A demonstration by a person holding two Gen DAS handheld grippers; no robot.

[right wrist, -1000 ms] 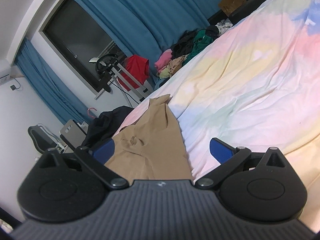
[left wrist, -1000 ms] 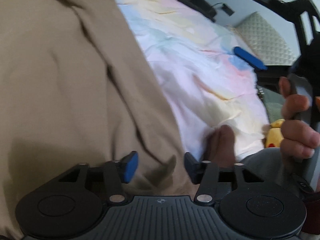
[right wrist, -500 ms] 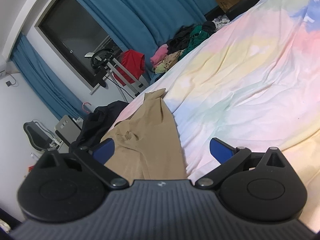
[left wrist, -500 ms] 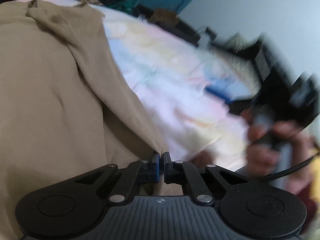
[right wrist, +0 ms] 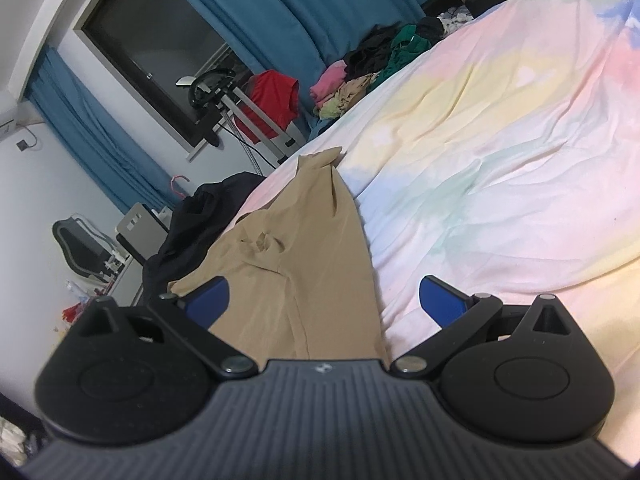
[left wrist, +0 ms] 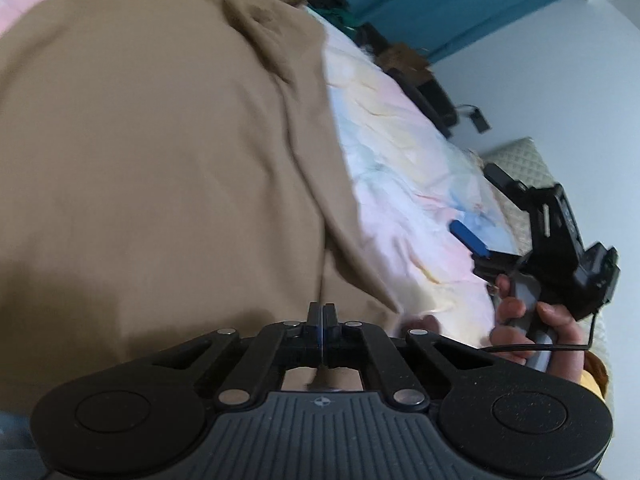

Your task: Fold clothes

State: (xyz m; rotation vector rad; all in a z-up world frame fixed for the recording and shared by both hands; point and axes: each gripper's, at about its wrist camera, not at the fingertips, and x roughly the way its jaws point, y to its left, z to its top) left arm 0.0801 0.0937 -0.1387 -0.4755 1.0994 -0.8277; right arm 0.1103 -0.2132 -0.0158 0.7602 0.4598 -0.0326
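A tan garment (left wrist: 160,160) lies spread over a pastel bedsheet (left wrist: 400,160) and fills the left of the left wrist view. My left gripper (left wrist: 322,312) is shut on the garment's near edge, with cloth bunched around and under its pads. In the right wrist view the same tan garment (right wrist: 312,264) runs away from me toward the bed's far edge. My right gripper (right wrist: 324,298) stands open above its near end, nothing pinched. A hand (left wrist: 532,332) holds that right gripper at the right of the left wrist view, where one blue pad (left wrist: 468,237) shows.
The pastel sheet (right wrist: 500,120) stretches wide to the right of the garment. A heap of mixed clothes (right wrist: 376,64) sits at the bed's far edge, a dark garment (right wrist: 192,224) at its left side. A red top (right wrist: 272,96) hangs on a stand by blue curtains.
My left gripper went from open to shut on the tan garment's edge, then moved and rolled with the cloth in it. The right gripper stayed open and nearly still.
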